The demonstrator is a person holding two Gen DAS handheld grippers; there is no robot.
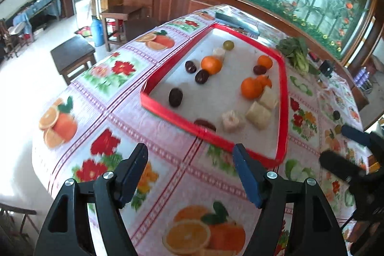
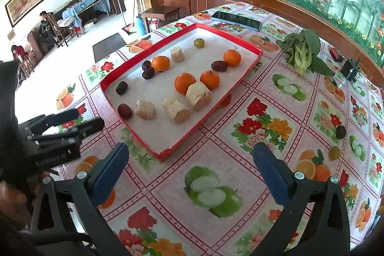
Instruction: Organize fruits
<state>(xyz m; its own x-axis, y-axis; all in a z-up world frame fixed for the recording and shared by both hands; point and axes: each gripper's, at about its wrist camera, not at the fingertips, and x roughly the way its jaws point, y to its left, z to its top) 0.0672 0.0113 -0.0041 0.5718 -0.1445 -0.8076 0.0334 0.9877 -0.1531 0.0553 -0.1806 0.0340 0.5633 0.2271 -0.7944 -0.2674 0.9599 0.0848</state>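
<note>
**Both grippers wait short of the fruit tray**

The left gripper (image 1: 189,160) and right gripper (image 2: 190,157) hover over the table (image 2: 264,92), jaws apart and empty. Oranges (image 2: 184,82), dark dates (image 2: 121,88) and pale chunks (image 2: 176,109) lie scattered in the red-rimmed tray (image 2: 112,80). A green fruit (image 2: 334,152) and a dark one (image 2: 340,131) sit outside it.

My left tool (image 1: 190,155): black frame, dark blue pads.
My right tool (image 2: 190,155): black frame, blue pads.
Tray (image 2: 230,100): red rim, white floor.
Oranges (image 2: 184,82): bright orange.
Dates (image 2: 122,88): dark red-brown.
Cut chunks (image 2: 176,109): pale cream.
Small round fruit (image 2: 199,43): olive green.
Desk cloth (image 2: 264,126): pink-white check, printed red flowers, oranges, green apples.
Leafy greens (image 2: 302,49): green.
</note>
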